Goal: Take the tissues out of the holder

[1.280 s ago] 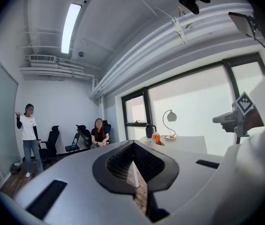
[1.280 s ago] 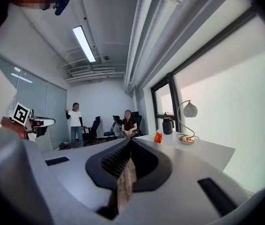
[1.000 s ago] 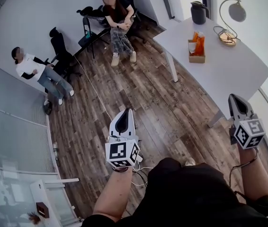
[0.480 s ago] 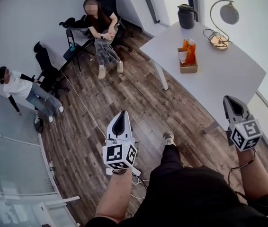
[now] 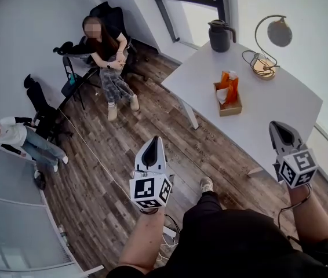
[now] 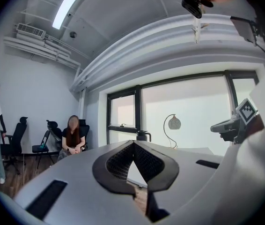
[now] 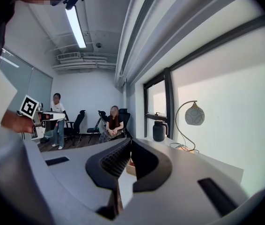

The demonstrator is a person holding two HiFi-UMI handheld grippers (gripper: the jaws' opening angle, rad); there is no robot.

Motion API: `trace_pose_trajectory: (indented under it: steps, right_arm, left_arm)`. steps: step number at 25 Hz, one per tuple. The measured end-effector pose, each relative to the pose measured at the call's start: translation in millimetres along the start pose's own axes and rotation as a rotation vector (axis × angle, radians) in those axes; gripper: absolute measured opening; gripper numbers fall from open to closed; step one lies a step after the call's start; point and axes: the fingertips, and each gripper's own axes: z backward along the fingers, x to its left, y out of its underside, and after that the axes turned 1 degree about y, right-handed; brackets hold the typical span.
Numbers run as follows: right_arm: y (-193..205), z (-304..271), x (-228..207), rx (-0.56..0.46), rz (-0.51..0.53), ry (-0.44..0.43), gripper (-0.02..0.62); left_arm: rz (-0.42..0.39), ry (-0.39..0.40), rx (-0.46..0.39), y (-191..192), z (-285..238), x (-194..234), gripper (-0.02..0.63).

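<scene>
Nearest the person, both tools are clenched with nothing between the jaws. The left hand-held gripper (image 5: 154, 141) is over the wooden floor (image 5: 123, 149), short of the counter (image 5: 280, 91). The right hand-held gripper (image 5: 277, 126) hangs over the counter's near edge. Beyond them, towards the middle of the counter, sits the brown holder (image 5: 229, 106) with the orange-wrapped tissues (image 5: 229, 81) standing upright in it, not yet taken out. The holder lies ahead and to the left of the right tool, and ahead and well to the right of the left one. The right arm is therefore the nearer and looks better placed to reach in. The holder's long side seems to run roughly away from the person, so the tissues would be met from their near end. Farther back stand a dark kettle (image 5: 219, 35) and a lamp (image 5: 266, 44), well clear of the holder. Two people (image 5: 103, 45) are across the room.
</scene>
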Motion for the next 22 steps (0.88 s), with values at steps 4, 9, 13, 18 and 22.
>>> trace_pose_trajectory:
  steps: [4, 9, 13, 18, 22]
  right_arm:
    - [-16.5, -41.1, 2.2, -0.004, -0.02, 0.034, 0.005]
    - [-28.4, -101.3, -5.6, -0.007, -0.043, 0.087, 0.005]
    - [-32.8, -137.2, -3.4, -0.006, -0.041, 0.121, 0.005]
    - [-38.2, -158.0, -5.7, -0.013, -0.058, 0.158, 0.005]
    - [-40.9, -162.5, -10.2, -0.008, -0.057, 0.181, 0.005]
  left_arm:
    - [-0.024, 0.043, 0.007, -14.6, -44.5, 31.8, 0.005]
    - [-0.053, 0.119, 0.006, -26.3, -113.3, 62.1, 0.005]
    - [-0.072, 0.165, -0.005, -31.7, -161.6, 85.7, 0.005]
    - [-0.053, 0.222, -0.009, -30.1, -194.0, 87.3, 0.005]
    - [-0.05, 0.268, 0.005, -23.2, -205.2, 77.5, 0.005]
